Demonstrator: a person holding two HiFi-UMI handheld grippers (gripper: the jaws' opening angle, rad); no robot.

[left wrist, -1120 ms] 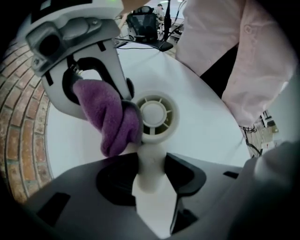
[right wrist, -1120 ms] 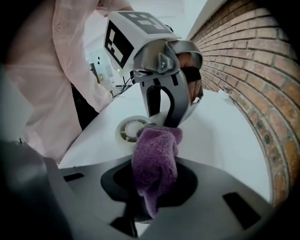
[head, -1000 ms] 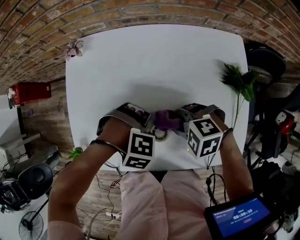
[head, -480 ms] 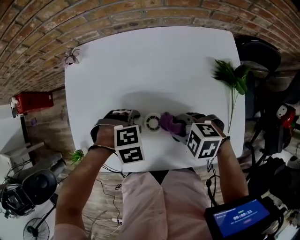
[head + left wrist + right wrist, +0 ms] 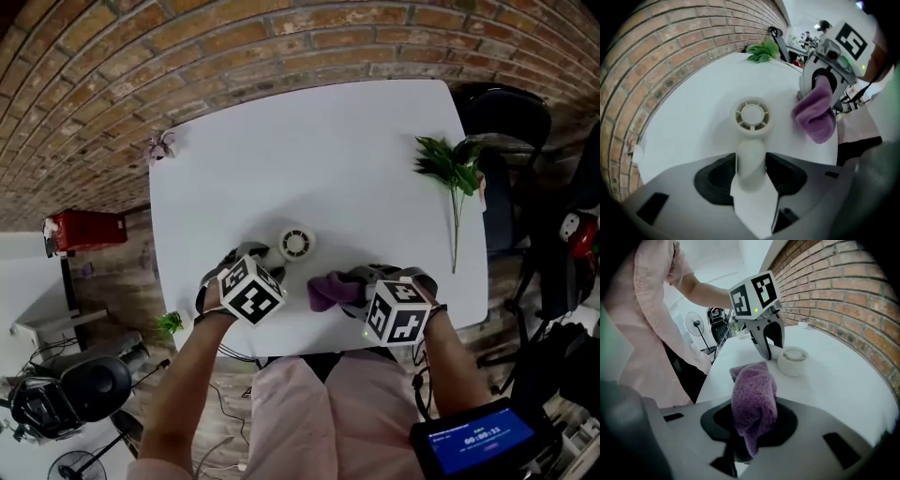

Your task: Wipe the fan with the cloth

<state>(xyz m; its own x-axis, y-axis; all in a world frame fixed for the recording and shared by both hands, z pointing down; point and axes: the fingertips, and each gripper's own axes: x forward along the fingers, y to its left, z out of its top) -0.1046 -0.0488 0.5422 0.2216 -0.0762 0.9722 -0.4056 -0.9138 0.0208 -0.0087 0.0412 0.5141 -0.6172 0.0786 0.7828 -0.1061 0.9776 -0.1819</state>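
Brick wall [image 5: 234, 47] runs behind the far edge of the white surface [image 5: 309, 150]. A black chair [image 5: 502, 112] stands off the surface's right side.

The person's arms, in pale pink sleeves, come in from the near edge. Each hand carries a gripper topped with a marker cube.

Right gripper [image 5: 749, 427]: jaws closed on the purple cloth [image 5: 754, 397]. The cloth bunches up out of the jaws and hangs over the near part of the surface.

Left gripper [image 5: 751, 164]: points steeply down, jaws at a middling width, both pads pressed on the fan's handle.

A green leafy sprig [image 5: 448, 164] lies near the right edge, well apart from both grippers.

The fan [image 5: 295, 244] is small and white, with a round head and its grille turned upward. It sits left of centre in the near half of the surface. In the right gripper view the head appears to rest on the surface. The handle runs back between the left jaws.

Cloth and fan are near each other but not touching, with the cloth to the fan's right and closer to the person.

A small pale ornament [image 5: 161, 145] sits at the far left corner
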